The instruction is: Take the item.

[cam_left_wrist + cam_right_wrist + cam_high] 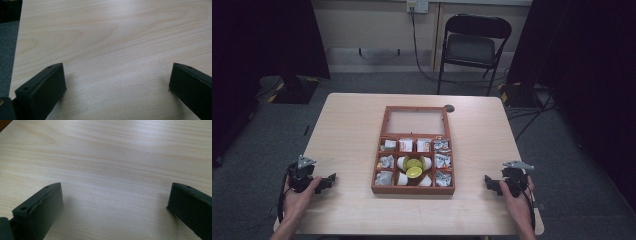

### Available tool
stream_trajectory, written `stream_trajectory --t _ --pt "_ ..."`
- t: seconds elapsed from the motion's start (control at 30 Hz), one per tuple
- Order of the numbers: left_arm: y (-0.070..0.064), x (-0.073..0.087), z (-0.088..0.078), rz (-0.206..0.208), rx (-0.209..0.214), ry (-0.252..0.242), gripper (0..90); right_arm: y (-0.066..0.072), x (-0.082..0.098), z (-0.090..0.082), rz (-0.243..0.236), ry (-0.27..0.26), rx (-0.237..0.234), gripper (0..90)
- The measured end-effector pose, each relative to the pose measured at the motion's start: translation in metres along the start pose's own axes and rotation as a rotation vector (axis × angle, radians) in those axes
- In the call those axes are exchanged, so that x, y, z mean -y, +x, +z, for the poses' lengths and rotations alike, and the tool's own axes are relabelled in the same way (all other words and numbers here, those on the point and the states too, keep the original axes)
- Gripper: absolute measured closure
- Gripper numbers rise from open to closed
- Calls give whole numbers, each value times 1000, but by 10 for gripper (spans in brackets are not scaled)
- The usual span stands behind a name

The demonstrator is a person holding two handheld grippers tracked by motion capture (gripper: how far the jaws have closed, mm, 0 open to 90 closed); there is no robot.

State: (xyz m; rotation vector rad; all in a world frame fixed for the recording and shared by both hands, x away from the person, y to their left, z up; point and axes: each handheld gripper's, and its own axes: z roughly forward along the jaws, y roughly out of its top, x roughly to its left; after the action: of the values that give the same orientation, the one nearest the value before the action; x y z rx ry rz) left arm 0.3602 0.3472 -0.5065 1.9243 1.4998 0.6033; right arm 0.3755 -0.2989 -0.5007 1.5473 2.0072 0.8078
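Our left gripper (331, 178) at eight o'clock, right gripper (488, 181) at four, both wide open and empty, box (413, 189) mid-bench (347, 130).

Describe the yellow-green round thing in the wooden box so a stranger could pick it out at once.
Start at the reddish-brown wooden compartment box in the middle of the pale wooden table, its glass-paned lid lying open at the far side. Look into its middle compartments. Among white pods lies the yellow-green round thing, the one bright colour; the outer compartments hold silvery and white packets.

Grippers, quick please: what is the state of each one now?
Left gripper: open, holding nothing, over bare table.
Right gripper: open, holding nothing.
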Motion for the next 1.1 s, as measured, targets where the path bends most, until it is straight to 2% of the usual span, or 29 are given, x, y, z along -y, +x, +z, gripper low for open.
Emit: stream_trajectory --t 0.2,0.3,0.47,0.5,0.57,0.77,0.83,0.93,0.97,1.1 --pt "1 -1 0 -1 7 -1 13 0 0 0 0 0 0 0" --pt "1 -2 0 -3 4 -10 49 0 0 0 0 0 0 0" --pt "-2 -3 -3 4 14 -14 181 0 0 0 1 0 0 0" --pt "-5 -4 -4 25 35 1 168 0 0 0 0 0 0 0" --pt "-8 -5 -5 50 35 10 171 0 0 0 0 0 0 0" --pt "-12 -9 -10 48 70 -26 180 0 0 0 -1 -1 0 0" --pt "-13 -10 -13 34 114 -51 229 0 0 0 0 0 0 0" --pt "-18 -13 -16 55 114 -61 237 0 0 0 -1 -1 0 0" --pt "-22 -15 -17 75 122 -71 237 0 0 0 -1 -1 0 0" --pt "-26 -16 -20 82 146 -80 237 0 0 0 0 0 1 0"
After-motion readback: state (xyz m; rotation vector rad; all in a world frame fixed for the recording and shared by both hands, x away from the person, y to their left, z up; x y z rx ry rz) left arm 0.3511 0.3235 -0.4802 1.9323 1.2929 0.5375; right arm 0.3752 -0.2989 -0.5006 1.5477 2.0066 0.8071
